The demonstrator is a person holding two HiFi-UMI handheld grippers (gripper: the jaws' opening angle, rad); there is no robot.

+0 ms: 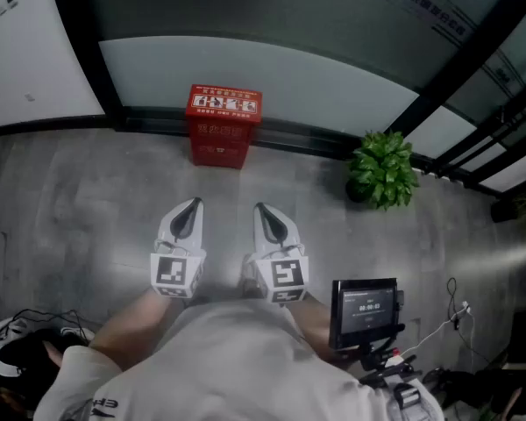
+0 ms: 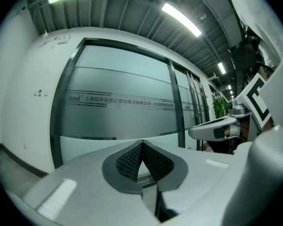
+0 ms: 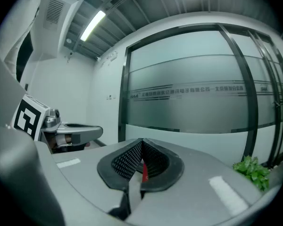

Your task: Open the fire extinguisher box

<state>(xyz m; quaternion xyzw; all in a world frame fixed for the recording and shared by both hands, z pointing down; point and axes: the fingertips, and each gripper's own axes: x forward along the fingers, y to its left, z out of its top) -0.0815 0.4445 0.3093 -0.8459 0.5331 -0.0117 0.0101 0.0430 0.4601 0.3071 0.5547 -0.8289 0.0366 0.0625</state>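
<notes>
The red fire extinguisher box (image 1: 223,123) stands on the grey floor against the frosted glass wall, its lid down. I hold both grippers close to my body, well short of the box and pointing toward it. My left gripper (image 1: 195,203) is shut, its dark pads meeting at the tips (image 2: 142,142) with nothing between them. My right gripper (image 1: 259,207) is shut too (image 3: 142,140); a red sliver of the box (image 3: 144,171) shows through the gap behind its pads. Each gripper sees the other beside it: the right gripper (image 2: 217,126), the left gripper (image 3: 80,132).
A potted green plant (image 1: 384,169) stands on the floor to the right of the box, by the dark door frames. A small screen on a mount (image 1: 366,310) and cables sit at my lower right. Dark gear (image 1: 17,349) lies at lower left.
</notes>
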